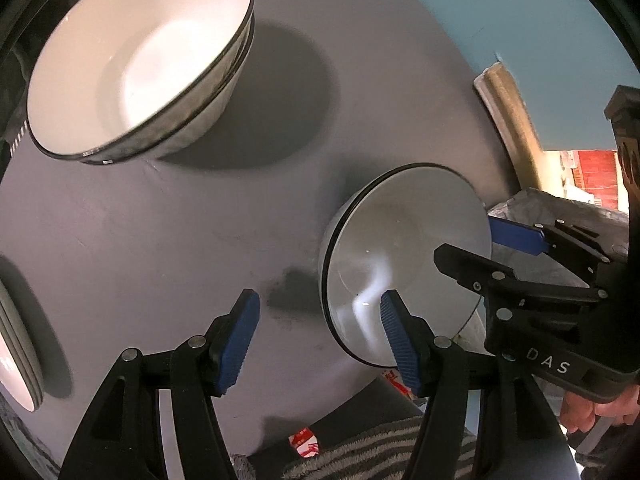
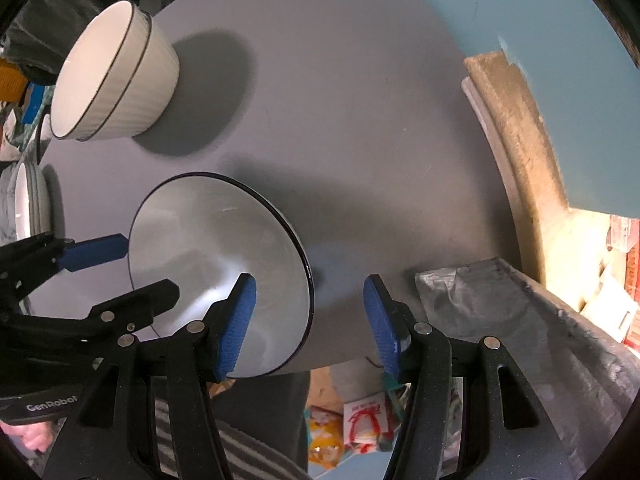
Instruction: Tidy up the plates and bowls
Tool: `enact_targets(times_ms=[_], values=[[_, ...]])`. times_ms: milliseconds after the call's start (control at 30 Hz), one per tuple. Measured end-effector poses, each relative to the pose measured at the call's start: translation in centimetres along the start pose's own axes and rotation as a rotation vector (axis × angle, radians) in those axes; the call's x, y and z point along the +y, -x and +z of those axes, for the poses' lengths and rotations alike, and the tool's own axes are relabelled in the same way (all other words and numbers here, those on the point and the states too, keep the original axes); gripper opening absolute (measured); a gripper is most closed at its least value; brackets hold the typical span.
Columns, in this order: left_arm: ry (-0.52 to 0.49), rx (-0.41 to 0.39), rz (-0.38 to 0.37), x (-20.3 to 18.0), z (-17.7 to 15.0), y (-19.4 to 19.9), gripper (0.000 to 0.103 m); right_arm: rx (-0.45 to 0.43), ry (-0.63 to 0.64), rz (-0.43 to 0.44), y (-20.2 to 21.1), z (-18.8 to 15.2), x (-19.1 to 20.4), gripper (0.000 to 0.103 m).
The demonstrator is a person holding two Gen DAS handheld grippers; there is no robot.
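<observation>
A small white bowl with a black rim (image 1: 400, 248) (image 2: 208, 256) sits near the front edge of the round grey table (image 1: 160, 240) (image 2: 360, 120). My left gripper (image 1: 320, 336) is open; its right finger lies in front of the bowl's inside, its left finger over bare table. My right gripper (image 2: 310, 324) is open; its left finger is over the bowl, its right finger beside it. Each gripper shows in the other's view (image 1: 472, 246) (image 2: 138, 270). Two nested white ribbed bowls (image 1: 136, 60) (image 2: 112, 76) stand at the far left. Stacked plates (image 1: 16, 352) (image 2: 30, 204) lie at the left edge.
A teal wall (image 1: 500, 8) and a tan baseboard (image 2: 516, 128) lie beyond the table. A grey wrapped box (image 2: 520, 320) stands at the right. A striped cloth (image 1: 380, 452) and colourful packets (image 2: 348, 424) are below the front edge.
</observation>
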State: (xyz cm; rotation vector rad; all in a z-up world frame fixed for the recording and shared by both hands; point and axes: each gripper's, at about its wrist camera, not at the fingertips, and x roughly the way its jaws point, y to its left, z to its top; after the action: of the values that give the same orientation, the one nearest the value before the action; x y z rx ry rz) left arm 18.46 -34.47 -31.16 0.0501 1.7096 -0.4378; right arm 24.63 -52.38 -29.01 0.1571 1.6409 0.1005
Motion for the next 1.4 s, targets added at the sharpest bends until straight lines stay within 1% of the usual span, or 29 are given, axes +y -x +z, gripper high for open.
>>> enact_targets(times_ms=[67,333,367,467,533,600,633,667,700,767,833,900,1000,1100,1167,1300,1400], values=[[0.004,0.004,0.006,0.2,0.0,-0.2,0.064,0.001,-0.005,0.003,-0.1,-0.7,-0.1,0.055],[0.007,-0.009,0.028,1.2,0.4,-1.1,0.064,0.01,-0.015,-0.002,-0.4,-1.2,-0.4,0.055],[0.01,-0.005,0.028,1.3,0.4,-1.3,0.06,0.009,-0.017,-0.004,-0.6,-1.4,-0.5,0.055],[0.016,-0.001,0.038,1.3,0.5,-1.9,0.052,0.019,-0.013,-0.01,-0.7,-1.3,-0.3,0.055],[0.018,-0.004,0.028,1.4,0.5,-1.9,0.05,0.018,-0.005,-0.017,-0.7,-1.3,-0.1,0.052],[0.014,-0.01,0.03,1.2,0.7,-1.9,0.049,0.02,-0.001,-0.016,-0.6,-1.2,0.1,0.044],[0.011,-0.013,0.032,1.2,0.7,-1.8,0.048,0.022,-0.003,-0.014,-0.6,-1.2,0.1,0.044],[0.007,-0.015,0.033,1.1,0.7,-1.8,0.046,0.023,-0.007,-0.013,-0.6,-1.1,0.1,0.042],[0.004,-0.017,0.034,1.0,0.7,-1.8,0.046,0.023,-0.009,-0.014,-0.6,-1.1,0.1,0.037],[0.003,-0.018,0.028,1.0,0.7,-1.8,0.043,0.026,-0.014,-0.013,-1.0,-1.4,0.2,0.031],[0.004,-0.018,0.018,1.2,0.9,-1.8,0.042,0.029,-0.022,-0.007,-1.1,-1.4,0.2,0.029],[0.006,-0.019,0.017,1.3,1.0,-1.8,0.042,0.033,-0.027,-0.005,-1.1,-1.3,0.3,0.023],[0.002,-0.026,0.014,1.1,0.5,-1.8,0.041,0.041,-0.031,0.009,-1.4,-1.6,0.5,0.018],[0.007,-0.029,0.008,1.1,0.1,-2.1,0.04,0.042,-0.028,-0.003,-1.4,-1.6,0.7,0.018],[0.006,-0.028,0.003,1.7,0.2,-1.9,0.035,0.043,-0.028,-0.008,-1.2,-1.5,0.9,0.017],[-0.005,-0.03,0.009,1.1,0.1,-2.0,0.03,0.048,-0.033,-0.017,-1.1,-1.8,1.0,0.01],[0.005,-0.029,-0.009,0.9,0.1,-2.1,0.026,0.046,-0.038,-0.013,-1.3,-2.1,0.9,0.009]])
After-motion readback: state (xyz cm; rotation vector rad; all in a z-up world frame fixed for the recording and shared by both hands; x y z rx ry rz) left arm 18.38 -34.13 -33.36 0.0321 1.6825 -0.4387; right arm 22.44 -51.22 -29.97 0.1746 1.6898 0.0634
